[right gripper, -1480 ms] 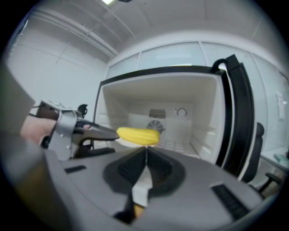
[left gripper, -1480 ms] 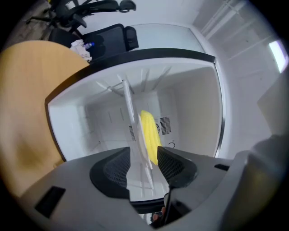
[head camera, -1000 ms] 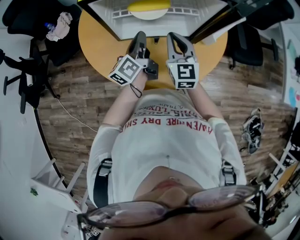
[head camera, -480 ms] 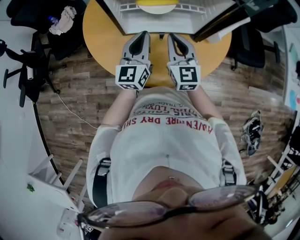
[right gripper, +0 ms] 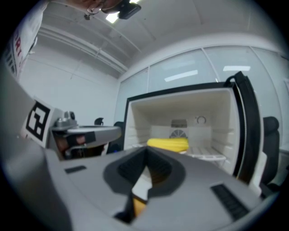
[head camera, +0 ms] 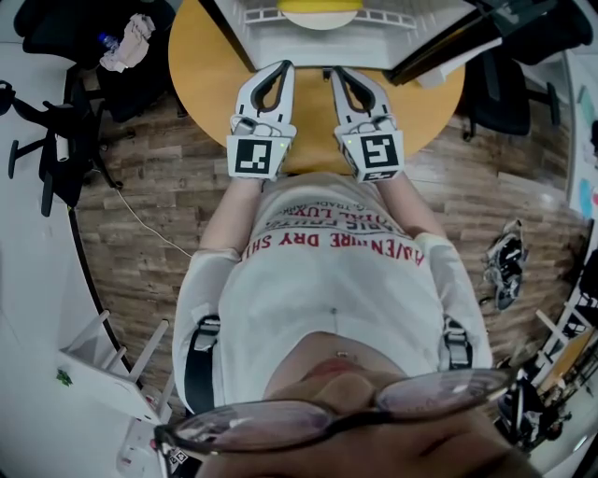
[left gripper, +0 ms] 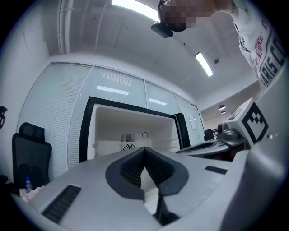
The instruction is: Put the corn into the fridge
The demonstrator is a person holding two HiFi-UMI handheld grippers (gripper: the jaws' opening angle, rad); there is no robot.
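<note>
The yellow corn [right gripper: 168, 144] lies on a shelf inside the open white fridge [right gripper: 144, 113]. In the head view the corn [head camera: 316, 6] shows at the top edge on a white plate. Both grippers hover side by side over the round wooden table [head camera: 206, 84], pointing level at the fridge opening. My left gripper [head camera: 284, 67] is shut and holds nothing; in its own view the left gripper [left gripper: 144, 150] faces the fridge's bare interior [left gripper: 113, 131]. My right gripper [head camera: 337, 72] is also shut and empty, and in its own view the right gripper [right gripper: 145, 150] sits just in front of the corn.
The fridge door [head camera: 448, 47] stands open to the right. A black office chair [head camera: 56, 37] with a cloth and a bottle [head camera: 126, 42] is at the left, another chair [head camera: 505, 93] at the right. Wood floor surrounds the table.
The left gripper has rolled so its marker cube faces up, and it has risen. Both grippers have moved forward toward the fridge opening.
</note>
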